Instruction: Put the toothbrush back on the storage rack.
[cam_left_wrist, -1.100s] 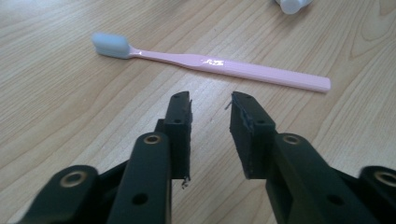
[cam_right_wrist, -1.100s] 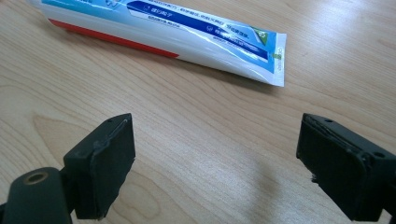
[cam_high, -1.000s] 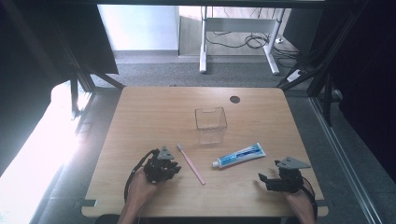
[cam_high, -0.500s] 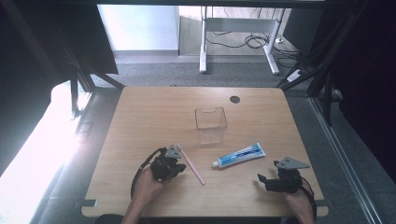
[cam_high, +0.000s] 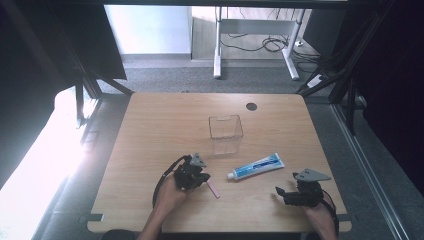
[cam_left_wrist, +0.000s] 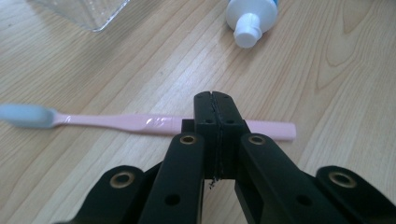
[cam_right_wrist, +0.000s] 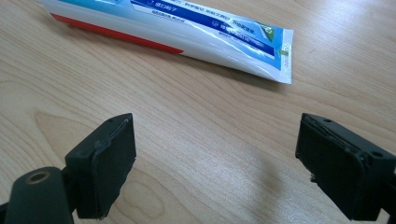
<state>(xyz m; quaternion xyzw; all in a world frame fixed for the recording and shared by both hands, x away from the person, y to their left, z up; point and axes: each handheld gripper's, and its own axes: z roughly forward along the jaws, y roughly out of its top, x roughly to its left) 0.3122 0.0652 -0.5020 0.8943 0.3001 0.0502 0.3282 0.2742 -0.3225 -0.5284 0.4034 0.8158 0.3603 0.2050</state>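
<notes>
Toothbrush: pink handle, pale bristle head at the left edge of the left gripper view. Lies flat on the table, across the frame from left to right. In the high view its free end shows just right of the left tool, lower centre of the frame.

Left tool: jaws pressed together, no gap between the pads. In its own view the closed tips sit in front of the handle, toward its plain end; whether they pinch the handle or merely cover it is hard to judge from this angle, though nothing shows between the pads. In the high view it stands at lower centre-left, in the person's left hand.

Toothpaste tube: white and blue, red stripe along one edge, white cap. Lies flat to the right of the toothbrush, apart from it, cap end toward the lower left of the high view.

Right tool: jaws wide apart, nothing between them, bare wood beneath. The flat crimped end of the tube lies beyond the tips, in the upper part of the right gripper view. In the high view it is at lower right.

Clear square container: upright, centre of the high view, above the toothbrush and tube, touching neither.
</notes>
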